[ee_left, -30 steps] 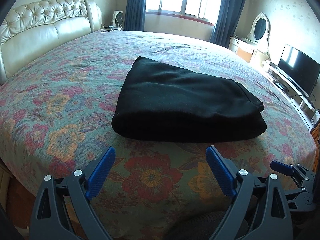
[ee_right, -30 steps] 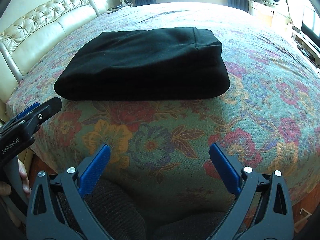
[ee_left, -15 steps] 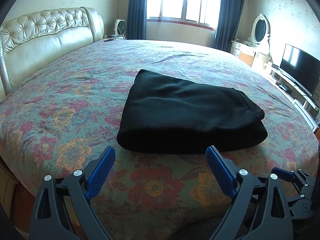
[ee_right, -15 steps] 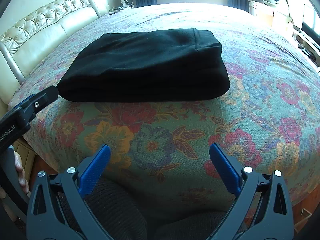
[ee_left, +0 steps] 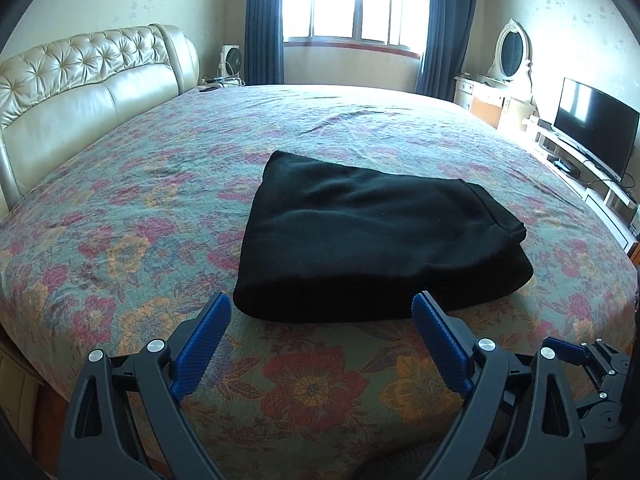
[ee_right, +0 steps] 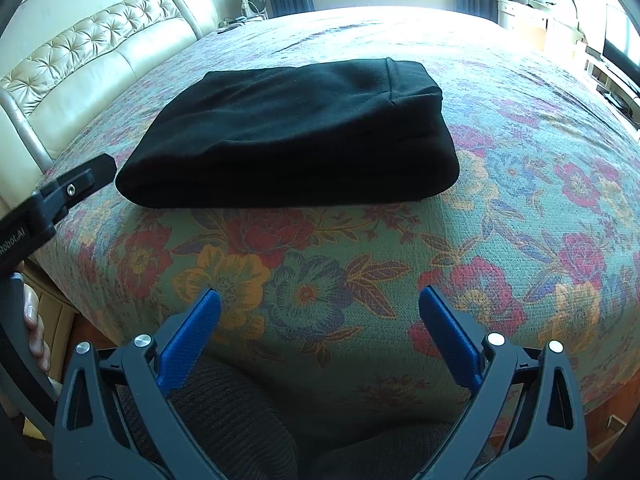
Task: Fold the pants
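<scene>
Folded pants (ee_left: 368, 240) on bed, just beyond open, empty left tongs (ee_left: 322, 312).

Home bedroom: floral-covered bed (ee_left: 160, 184), tufted headboard (ee_left: 80, 80), vanity mirror (ee_left: 513, 53).

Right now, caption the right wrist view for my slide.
Open right gripper hangs over the floral bedspread, short of the folded black pants.

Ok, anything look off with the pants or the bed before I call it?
Nothing stands out. The black pants lie in a compact folded stack on the floral bedspread, edges roughly even. Both the left gripper and the right gripper hang open, holding nothing.
</scene>
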`<state>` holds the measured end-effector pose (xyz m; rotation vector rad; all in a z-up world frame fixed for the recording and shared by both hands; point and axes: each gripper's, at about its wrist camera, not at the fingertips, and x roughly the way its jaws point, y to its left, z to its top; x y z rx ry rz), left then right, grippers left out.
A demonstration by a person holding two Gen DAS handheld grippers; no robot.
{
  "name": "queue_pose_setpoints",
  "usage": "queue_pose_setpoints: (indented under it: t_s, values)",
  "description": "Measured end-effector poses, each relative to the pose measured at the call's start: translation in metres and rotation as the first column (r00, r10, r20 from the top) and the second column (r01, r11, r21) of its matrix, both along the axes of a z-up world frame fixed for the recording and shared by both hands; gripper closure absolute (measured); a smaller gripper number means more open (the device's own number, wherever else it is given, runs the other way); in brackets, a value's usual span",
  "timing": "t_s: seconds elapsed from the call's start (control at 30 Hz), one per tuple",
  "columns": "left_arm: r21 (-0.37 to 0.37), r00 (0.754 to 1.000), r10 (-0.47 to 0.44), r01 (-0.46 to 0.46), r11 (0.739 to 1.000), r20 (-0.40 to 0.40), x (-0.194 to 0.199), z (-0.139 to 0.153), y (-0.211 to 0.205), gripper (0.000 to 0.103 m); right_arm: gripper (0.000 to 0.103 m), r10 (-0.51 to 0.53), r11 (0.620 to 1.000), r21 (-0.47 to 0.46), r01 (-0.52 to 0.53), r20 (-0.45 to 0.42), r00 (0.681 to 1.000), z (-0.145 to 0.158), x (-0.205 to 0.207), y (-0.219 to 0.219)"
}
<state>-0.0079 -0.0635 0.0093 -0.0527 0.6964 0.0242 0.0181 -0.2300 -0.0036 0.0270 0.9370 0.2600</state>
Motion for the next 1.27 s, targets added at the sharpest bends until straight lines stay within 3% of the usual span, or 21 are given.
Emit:
queue_pose_setpoints:
  t_s: [0.43,0.57,0.77,0.93,1.1,1.27]
  values:
    - [-0.02,0.998,0.029,-0.03,0.999,-0.057,0.001,-0.015,-0.001,0.012,0.003,-0.003,1.0,0.016,0.004,-0.017,1.0,-0.005,0.001,-0.001]
    - [0.046,0.993,0.114,-0.112,0.993,-0.034,-0.003,-0.016,-0.001,0.012,0.003,-0.003,1.0,0.017,0.004,-0.018,1.0,-0.006,0.001,-0.001]
    - [0.096,0.995,0.08,-0.075,0.993,-0.054,-0.001,-0.02,-0.003,0.012,0.003,-0.005,1.0,0.02,0.006,-0.025,1.0,-0.008,0.002,-0.001]
    - [0.077,0.997,0.054,-0.05,0.996,-0.056,-0.001,-0.019,-0.006,0.012,0.003,-0.011,1.0,0.026,0.011,-0.026,1.0,-0.009,0.001,-0.002]
    - [-0.011,0.996,0.056,-0.057,0.998,-0.07,-0.001,-0.016,-0.002,0.012,0.003,-0.012,0.999,0.029,0.013,-0.025,1.0,-0.008,0.0,-0.003]
    - [-0.041,0.996,0.045,-0.048,0.998,-0.074,0.0,-0.016,0.0,0.012,0.003,-0.013,1.0,0.027,0.014,-0.024,1.0,-0.008,0.0,-0.003]
